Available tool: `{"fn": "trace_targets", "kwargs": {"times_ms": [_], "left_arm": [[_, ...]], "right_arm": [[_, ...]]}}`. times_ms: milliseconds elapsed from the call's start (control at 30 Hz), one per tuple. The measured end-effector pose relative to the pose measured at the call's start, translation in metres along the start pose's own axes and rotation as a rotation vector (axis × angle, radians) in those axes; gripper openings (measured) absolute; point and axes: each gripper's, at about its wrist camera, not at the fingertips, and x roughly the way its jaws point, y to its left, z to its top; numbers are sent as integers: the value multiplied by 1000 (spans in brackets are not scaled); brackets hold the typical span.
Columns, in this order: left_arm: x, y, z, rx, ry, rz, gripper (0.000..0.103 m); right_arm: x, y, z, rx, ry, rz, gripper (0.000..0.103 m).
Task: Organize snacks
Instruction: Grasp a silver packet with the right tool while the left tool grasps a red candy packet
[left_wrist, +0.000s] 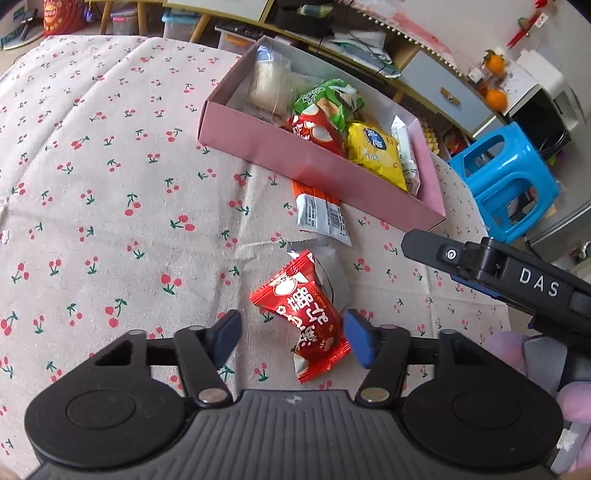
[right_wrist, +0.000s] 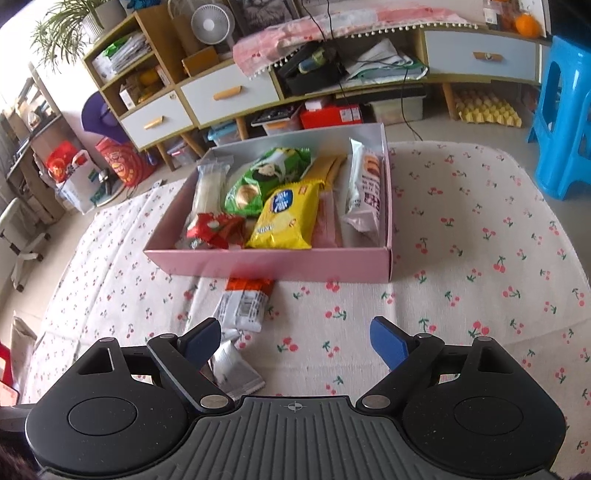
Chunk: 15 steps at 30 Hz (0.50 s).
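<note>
Left wrist view: our left gripper (left_wrist: 291, 334) straddles the red snack packet (left_wrist: 301, 321) on the table (left_wrist: 92, 184).
Its jaws stand wide, not gripping. We should close squarely on the packet's middle, lift clear of the silver wrapper (left_wrist: 332, 275), then carry it to the pink box (left_wrist: 314, 166). The right gripper (right_wrist: 295, 341) hangs wide and empty.
</note>
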Motion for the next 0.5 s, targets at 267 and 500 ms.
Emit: {"fn": "trace_targets", "kwargs": {"times_ms": [267, 500], "left_arm": [[1, -2, -2, 14, -3, -40, 25], [-7, 2, 5, 69, -15, -19, 7]], "right_arm": [[13, 0, -6, -40, 37, -21, 90], [19, 7, -13, -87, 56, -13, 90]]}}
